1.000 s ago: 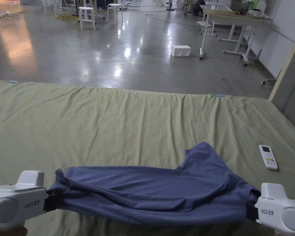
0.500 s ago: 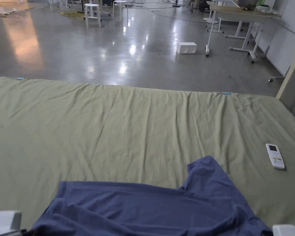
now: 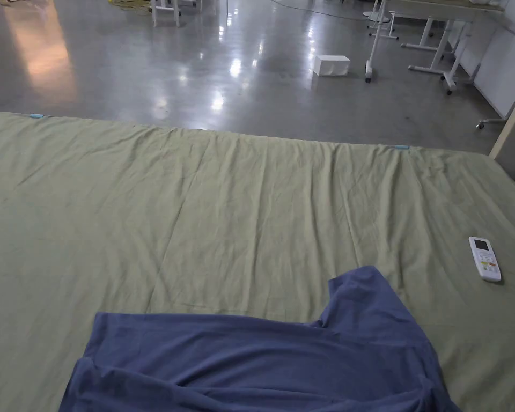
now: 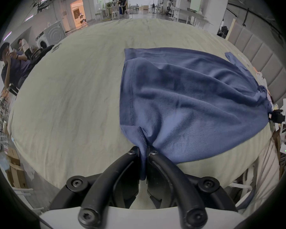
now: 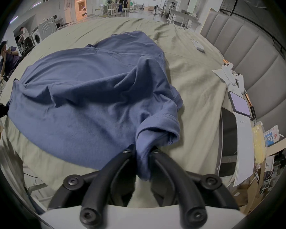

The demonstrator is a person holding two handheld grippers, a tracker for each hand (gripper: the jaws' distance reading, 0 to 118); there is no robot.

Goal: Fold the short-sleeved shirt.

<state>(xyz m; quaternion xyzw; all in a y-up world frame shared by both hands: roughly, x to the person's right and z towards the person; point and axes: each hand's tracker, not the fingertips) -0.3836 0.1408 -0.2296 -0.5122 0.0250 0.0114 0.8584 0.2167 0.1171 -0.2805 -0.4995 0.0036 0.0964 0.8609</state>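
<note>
We hold the shirt [image 3: 262, 359] stretched between us to flatten it on the sheet [image 3: 197, 214]: left gripper [image 4: 143, 151] clenched on its hem corner, right gripper [image 5: 142, 150] on its sleeve end.

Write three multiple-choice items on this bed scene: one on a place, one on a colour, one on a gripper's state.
1. Where does the remote control lie?
A. on the floor
B. on the green bedsheet, right of the shirt
C. on top of the shirt

2. What colour is the short-sleeved shirt?
A. blue
B. red
C. white

3. How is the left gripper?
A. open, apart from the cloth
B. shut on nothing
C. shut on the shirt's hem

Key: 1 B, it rests on bare sheet; 2 A, blue in every view; 3 C, both jaws pinch the fabric.
</note>
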